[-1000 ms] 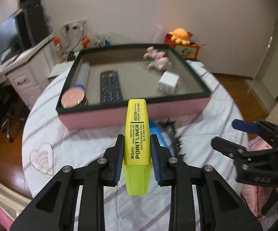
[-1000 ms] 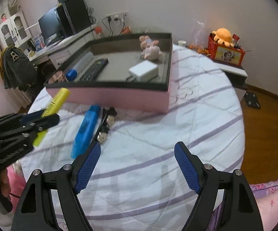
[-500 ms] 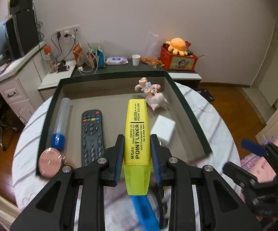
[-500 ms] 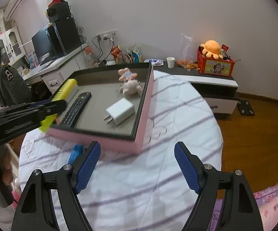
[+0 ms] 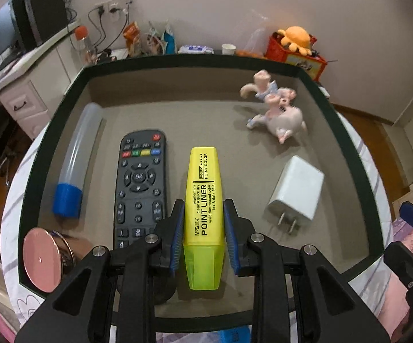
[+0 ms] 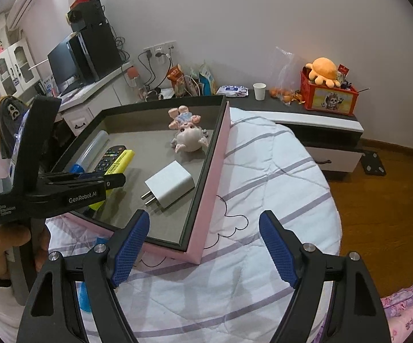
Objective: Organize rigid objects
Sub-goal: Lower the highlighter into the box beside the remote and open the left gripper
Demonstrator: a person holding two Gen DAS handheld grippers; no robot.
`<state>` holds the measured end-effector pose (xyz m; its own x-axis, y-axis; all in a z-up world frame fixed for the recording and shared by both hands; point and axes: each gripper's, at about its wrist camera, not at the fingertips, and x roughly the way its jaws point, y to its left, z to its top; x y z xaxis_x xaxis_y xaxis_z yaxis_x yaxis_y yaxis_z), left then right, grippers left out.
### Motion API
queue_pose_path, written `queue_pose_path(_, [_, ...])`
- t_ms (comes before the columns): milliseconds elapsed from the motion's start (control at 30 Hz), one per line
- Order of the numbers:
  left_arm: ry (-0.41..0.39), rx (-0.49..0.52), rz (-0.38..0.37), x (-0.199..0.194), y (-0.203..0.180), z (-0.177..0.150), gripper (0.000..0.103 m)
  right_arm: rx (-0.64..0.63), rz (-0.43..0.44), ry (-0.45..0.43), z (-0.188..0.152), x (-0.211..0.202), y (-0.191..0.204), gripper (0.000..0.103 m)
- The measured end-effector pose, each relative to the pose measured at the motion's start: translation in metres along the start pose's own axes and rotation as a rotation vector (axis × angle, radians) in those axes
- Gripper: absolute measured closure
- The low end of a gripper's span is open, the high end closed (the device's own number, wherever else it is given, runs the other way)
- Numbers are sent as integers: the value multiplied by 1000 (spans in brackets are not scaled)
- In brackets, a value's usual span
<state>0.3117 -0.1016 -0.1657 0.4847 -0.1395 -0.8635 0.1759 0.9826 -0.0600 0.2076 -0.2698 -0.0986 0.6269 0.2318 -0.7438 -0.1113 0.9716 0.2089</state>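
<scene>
The left gripper is clamping a yellow highlighter between its blue pads, now hanging over the inside of the tray; a second ago it was still in front of the tray's pink wall, above the striped bedcover. Beside the highlighter, a black remote is lying on the tray floor to its left and a white charger to its right. Farther left a clear tube with a blue cap is resting along the wall, and a pink figurine is lying near the far corner. The right gripper is hovering with its fingers spread wide and nothing between them, just outside the tray's near corner. Only the right wrist view is showing the hand gripping the left tool's handle. Only the left wrist view is showing a round pink lid in the tray's near left corner.
</scene>
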Motion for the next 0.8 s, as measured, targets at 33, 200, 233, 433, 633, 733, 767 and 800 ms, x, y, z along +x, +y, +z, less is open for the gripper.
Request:
queue_pose_path(33, [6, -7, 3, 1, 1, -2, 76, 0, -1, 5, 0, 1, 1, 22])
queue_pose_path(200, [16, -21, 21, 3, 4, -10, 76, -11, 1, 21, -2, 3, 5, 22])
queue_pose_path(233, [17, -25, 23, 3, 4, -10, 76, -13, 1, 23, -2, 3, 6, 22])
queue_pose_path(433, [11, -30, 1, -11, 0, -15, 43, -10, -9, 32, -7, -1, 9, 22])
queue_pose_path(633, [-60, -30, -34, -48, 0, -23, 26, 3, -34, 18, -12, -16, 10, 22])
queue_pose_path(733, [-100, -47, -68, -74, 8, -30, 24, 10, -41, 6, -19, -25, 15, 22])
queue_pose_path(767, [-129, -43, -73, -87, 11, -36, 20, 12, -40, 6, -22, -27, 17, 22])
queue_pose_path(800, [-145, -43, -64, -94, 15, -40, 17, 12, -40, 9, -25, -28, 19, 22])
